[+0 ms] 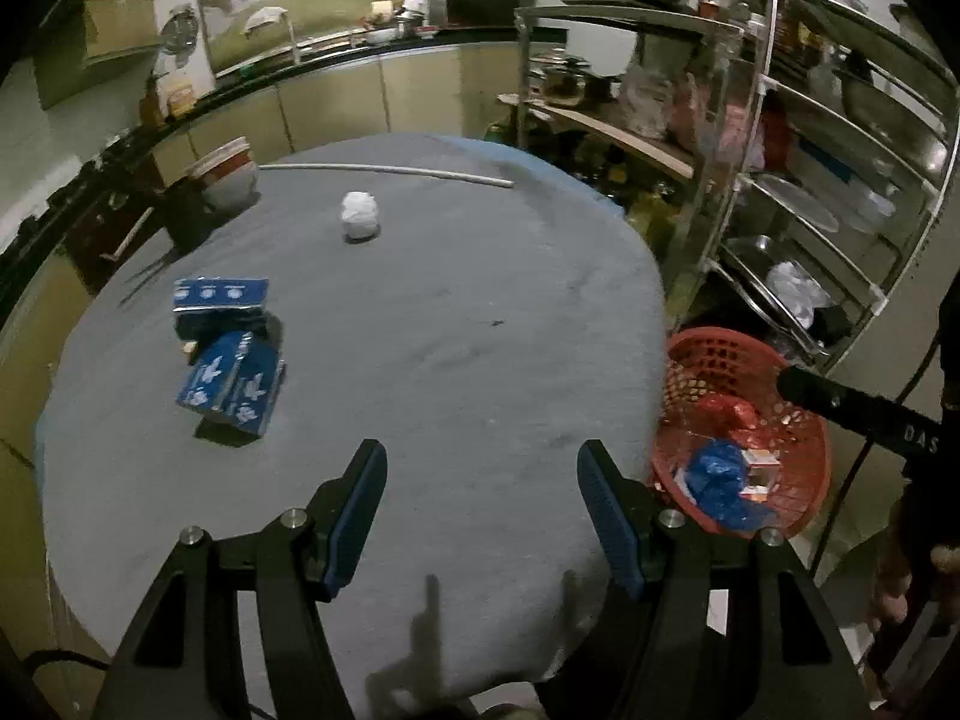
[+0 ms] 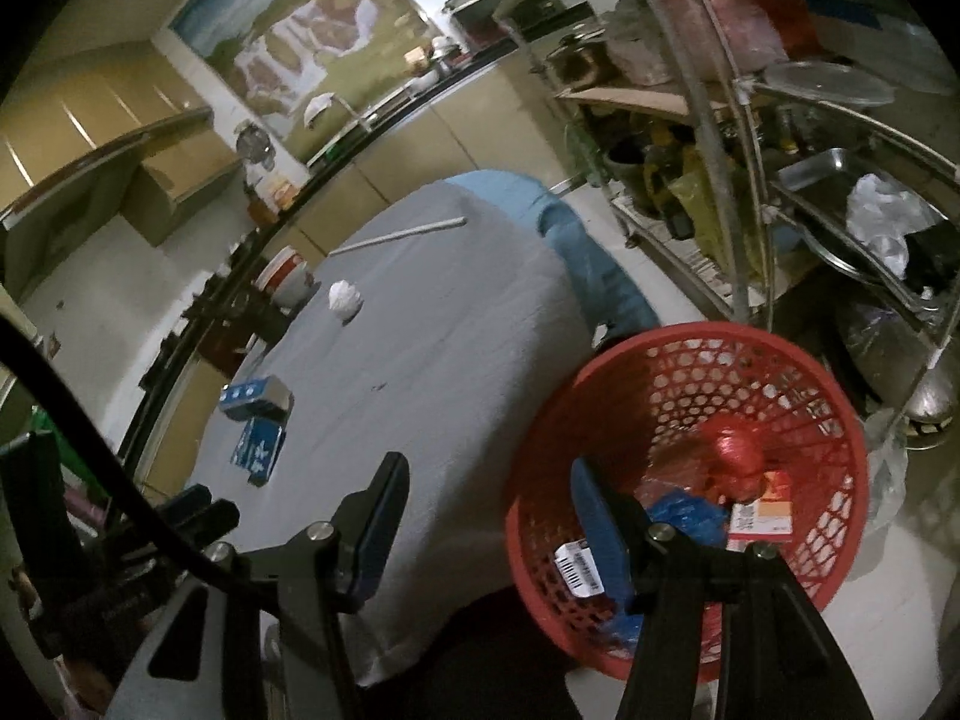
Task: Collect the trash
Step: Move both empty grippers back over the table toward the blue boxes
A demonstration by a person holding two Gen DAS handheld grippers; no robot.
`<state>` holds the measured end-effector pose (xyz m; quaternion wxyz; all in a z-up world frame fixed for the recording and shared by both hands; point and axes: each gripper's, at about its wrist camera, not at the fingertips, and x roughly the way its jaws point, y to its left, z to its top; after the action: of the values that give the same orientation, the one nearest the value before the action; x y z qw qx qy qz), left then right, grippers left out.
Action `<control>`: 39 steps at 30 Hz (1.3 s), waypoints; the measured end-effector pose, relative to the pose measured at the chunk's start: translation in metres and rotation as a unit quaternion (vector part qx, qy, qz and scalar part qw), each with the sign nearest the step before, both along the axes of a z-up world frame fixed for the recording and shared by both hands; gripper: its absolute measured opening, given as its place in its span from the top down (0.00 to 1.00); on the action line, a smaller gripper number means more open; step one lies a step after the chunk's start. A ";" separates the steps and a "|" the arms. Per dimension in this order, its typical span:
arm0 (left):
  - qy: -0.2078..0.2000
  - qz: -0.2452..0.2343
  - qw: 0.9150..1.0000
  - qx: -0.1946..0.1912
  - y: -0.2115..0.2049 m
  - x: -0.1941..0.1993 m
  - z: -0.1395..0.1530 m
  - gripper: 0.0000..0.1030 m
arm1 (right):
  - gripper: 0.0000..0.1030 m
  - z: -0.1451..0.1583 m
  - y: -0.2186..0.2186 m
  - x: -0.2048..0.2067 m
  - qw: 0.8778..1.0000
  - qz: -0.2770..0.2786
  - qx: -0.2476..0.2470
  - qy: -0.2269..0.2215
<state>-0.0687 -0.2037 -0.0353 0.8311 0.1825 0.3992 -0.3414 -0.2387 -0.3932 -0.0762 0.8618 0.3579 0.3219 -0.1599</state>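
Left gripper point(image 1: 480, 510): my jaws stand apart, empty.
Right gripper point(image 2: 489, 525): apart, empty.
Blue cartons point(image 1: 231, 384): ahead-left, long axis toward me.
Red basket point(image 2: 840, 420): right; barcode label, unreadable.

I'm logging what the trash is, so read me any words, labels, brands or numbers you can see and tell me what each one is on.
"DAS": white letters on the black bar reaching over the red basket; the rest is cut off.
Blue boxes on the table: white print, too blurred to read.
White barcode label in the basket: digits too small.
Red and white carton in the basket: unreadable.
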 end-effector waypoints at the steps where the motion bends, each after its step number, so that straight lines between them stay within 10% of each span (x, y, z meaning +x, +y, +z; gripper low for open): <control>1: 0.000 0.004 1.000 -0.001 0.003 0.002 0.000 0.35 | 0.42 0.000 0.004 0.003 1.000 0.005 -0.001 0.001; 28: 0.017 0.053 0.998 0.005 0.044 0.021 -0.021 0.35 | 0.42 0.004 0.043 0.033 0.998 0.055 -0.015 0.011; 39: 0.062 0.161 0.985 0.031 0.113 0.060 -0.056 0.35 | 0.42 -0.001 0.048 0.038 0.998 0.065 -0.010 0.018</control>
<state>-0.0088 -0.0906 -0.0918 0.8430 0.1201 0.4841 -0.2016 -0.2002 -0.3447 -0.0774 0.8680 0.3250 0.3579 -0.1131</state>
